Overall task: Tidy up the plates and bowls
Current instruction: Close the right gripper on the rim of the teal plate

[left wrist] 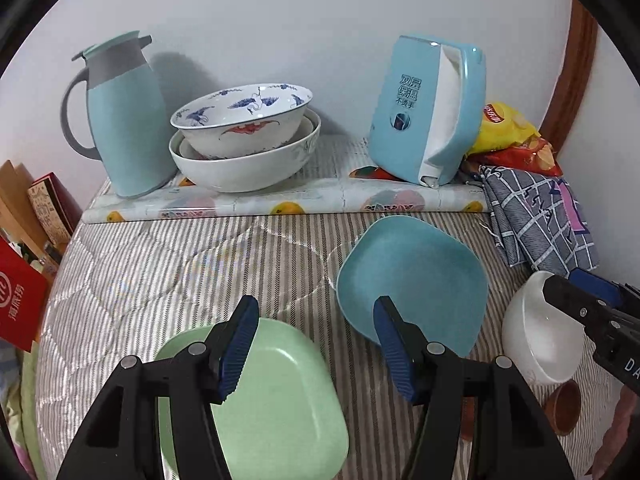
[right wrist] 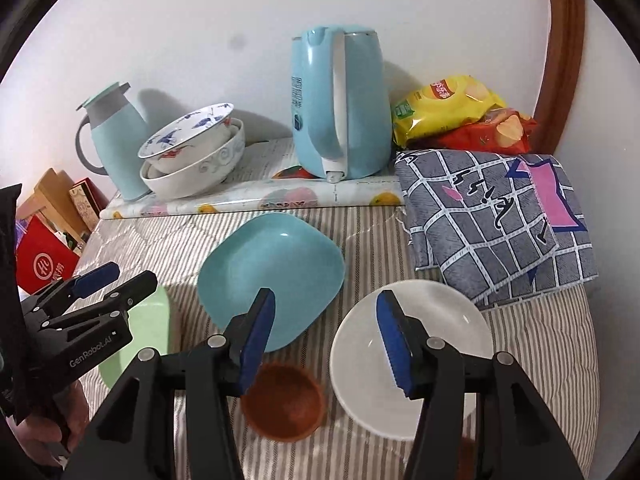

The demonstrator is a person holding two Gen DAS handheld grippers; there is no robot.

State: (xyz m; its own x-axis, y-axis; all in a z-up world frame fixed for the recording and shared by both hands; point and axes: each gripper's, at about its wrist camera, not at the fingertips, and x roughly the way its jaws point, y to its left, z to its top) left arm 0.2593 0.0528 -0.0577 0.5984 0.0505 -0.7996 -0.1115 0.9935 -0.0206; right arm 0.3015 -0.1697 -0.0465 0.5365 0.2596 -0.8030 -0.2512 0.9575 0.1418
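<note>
Evidently, both tongs, left (left wrist: 316,344) and right (right wrist: 326,340), were held released above the bed (right wrist: 540,344); the green plate (left wrist: 276,400), blue plate (right wrist: 272,276) and white bowl (right wrist: 412,348) remained ungathered; stacking was judged next.

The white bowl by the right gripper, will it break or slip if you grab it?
The white bowl looks glossy, probably ceramic, so it may slip between the pads and could chip if dropped. Its curved, round wall might tip it when pushed.

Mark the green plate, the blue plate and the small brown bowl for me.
green plate (left wrist: 276,396), left wrist view, on its flat inner face.
blue plate (right wrist: 276,268), right wrist view, on its inner centre.
small brown bowl (right wrist: 286,404), right wrist view, on its inside bottom.
</note>
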